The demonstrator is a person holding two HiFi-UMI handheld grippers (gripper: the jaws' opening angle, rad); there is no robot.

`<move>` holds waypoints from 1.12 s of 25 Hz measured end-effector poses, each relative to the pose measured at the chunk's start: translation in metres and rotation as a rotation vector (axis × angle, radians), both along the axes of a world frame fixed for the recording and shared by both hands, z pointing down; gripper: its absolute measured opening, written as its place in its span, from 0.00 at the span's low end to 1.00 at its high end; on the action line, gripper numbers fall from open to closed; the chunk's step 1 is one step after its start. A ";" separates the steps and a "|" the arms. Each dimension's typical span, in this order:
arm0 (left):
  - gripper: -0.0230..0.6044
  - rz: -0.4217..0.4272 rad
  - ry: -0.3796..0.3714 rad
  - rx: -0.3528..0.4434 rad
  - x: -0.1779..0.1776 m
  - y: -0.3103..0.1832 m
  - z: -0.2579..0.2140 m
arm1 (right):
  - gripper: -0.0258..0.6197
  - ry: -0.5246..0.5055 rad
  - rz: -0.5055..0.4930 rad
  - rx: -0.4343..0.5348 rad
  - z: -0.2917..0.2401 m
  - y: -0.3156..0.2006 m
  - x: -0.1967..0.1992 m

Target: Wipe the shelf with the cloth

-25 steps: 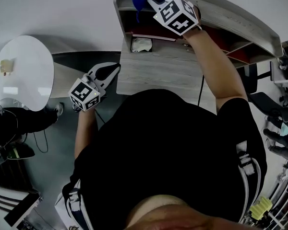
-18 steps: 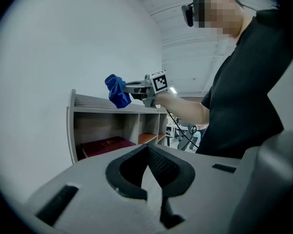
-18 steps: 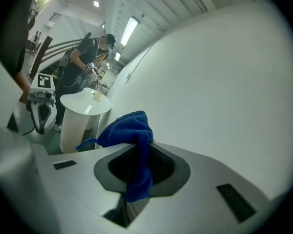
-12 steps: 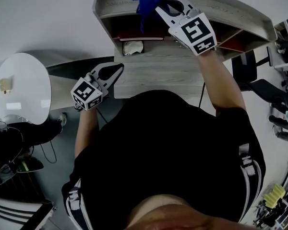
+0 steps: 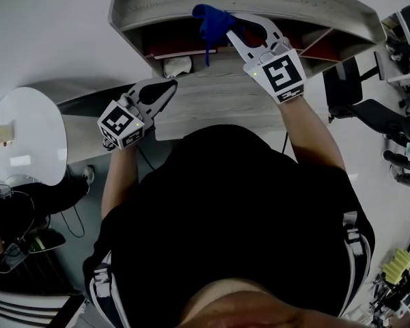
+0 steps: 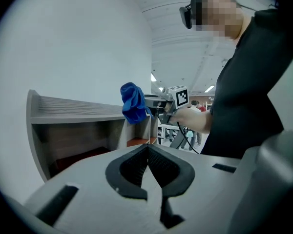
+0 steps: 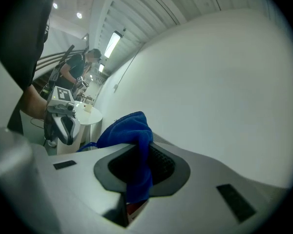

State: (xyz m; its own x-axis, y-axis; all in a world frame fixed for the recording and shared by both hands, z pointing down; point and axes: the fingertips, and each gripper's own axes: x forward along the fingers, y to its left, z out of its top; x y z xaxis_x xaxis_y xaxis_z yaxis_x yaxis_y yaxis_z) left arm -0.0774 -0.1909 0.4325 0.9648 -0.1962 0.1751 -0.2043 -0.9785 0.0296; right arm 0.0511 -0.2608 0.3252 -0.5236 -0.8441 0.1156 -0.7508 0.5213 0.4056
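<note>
Right gripper view: cloth [image 7: 132, 130] clamped between fingers [image 7: 163, 165] | left gripper [image 6: 147, 149] clenched, empty

Shelf [image 5: 307, 5] interior shadowed, table item [image 5: 5, 132] indistinct

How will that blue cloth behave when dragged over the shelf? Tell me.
Probably floppy: the blue cloth hangs in loose folds from the right hand-held gripper. Likely light, since one pinched bunch holds it all. On the shelf it may bunch up rather than slide flat.
</note>
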 end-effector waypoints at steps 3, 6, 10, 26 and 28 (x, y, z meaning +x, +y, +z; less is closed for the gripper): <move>0.06 0.016 0.000 -0.003 0.014 0.003 0.002 | 0.12 -0.036 0.019 -0.012 0.017 0.015 0.014; 0.06 0.016 0.004 -0.017 0.026 0.004 0.001 | 0.12 -0.069 0.032 -0.002 0.026 0.030 0.028; 0.06 0.023 0.012 -0.026 0.040 0.005 0.002 | 0.12 -0.099 0.048 -0.019 0.041 0.043 0.043; 0.06 -0.015 0.021 -0.029 0.079 0.013 0.008 | 0.12 -0.207 0.144 -0.108 0.104 0.065 0.114; 0.06 -0.019 0.026 -0.024 0.082 0.011 0.009 | 0.12 -0.214 0.153 -0.114 0.107 0.064 0.121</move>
